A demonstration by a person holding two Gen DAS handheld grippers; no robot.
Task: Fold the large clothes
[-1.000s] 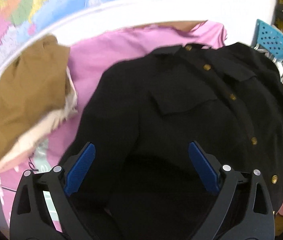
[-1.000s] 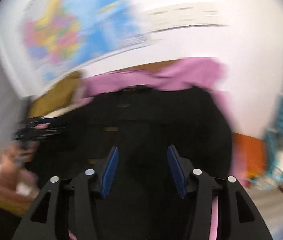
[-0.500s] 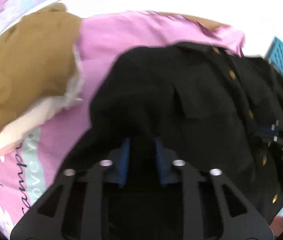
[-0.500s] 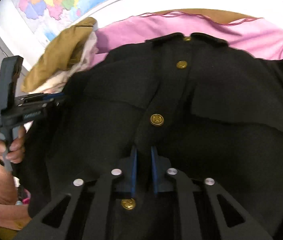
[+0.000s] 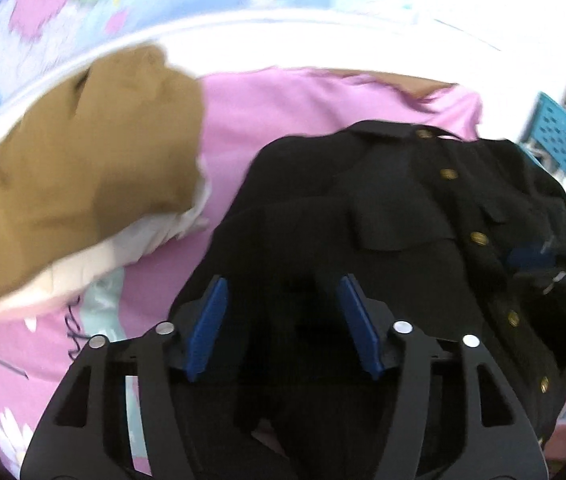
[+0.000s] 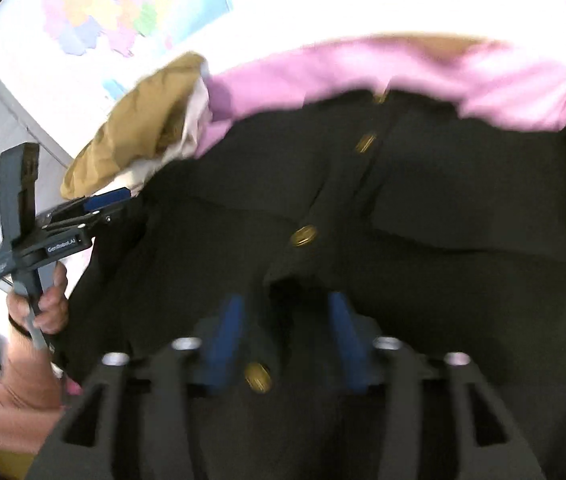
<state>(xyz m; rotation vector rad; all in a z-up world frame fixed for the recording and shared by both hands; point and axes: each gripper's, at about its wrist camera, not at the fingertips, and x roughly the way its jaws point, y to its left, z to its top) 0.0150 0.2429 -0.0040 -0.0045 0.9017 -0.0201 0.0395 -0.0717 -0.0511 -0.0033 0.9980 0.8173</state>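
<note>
With both the left gripper [image 5: 283, 320] and right gripper [image 6: 287, 332] just opened, fingers apart over the black coat [image 5: 383, 208] spread on the pink sheet [image 5: 283, 112], loose cloth may snag and drag.

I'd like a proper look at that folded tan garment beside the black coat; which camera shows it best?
The left wrist view: the folded tan garment fills its upper left, large, lying over something white on the pink sheet. The right wrist view shows it smaller, farther off, its lower end hidden behind the left tongs.
</note>
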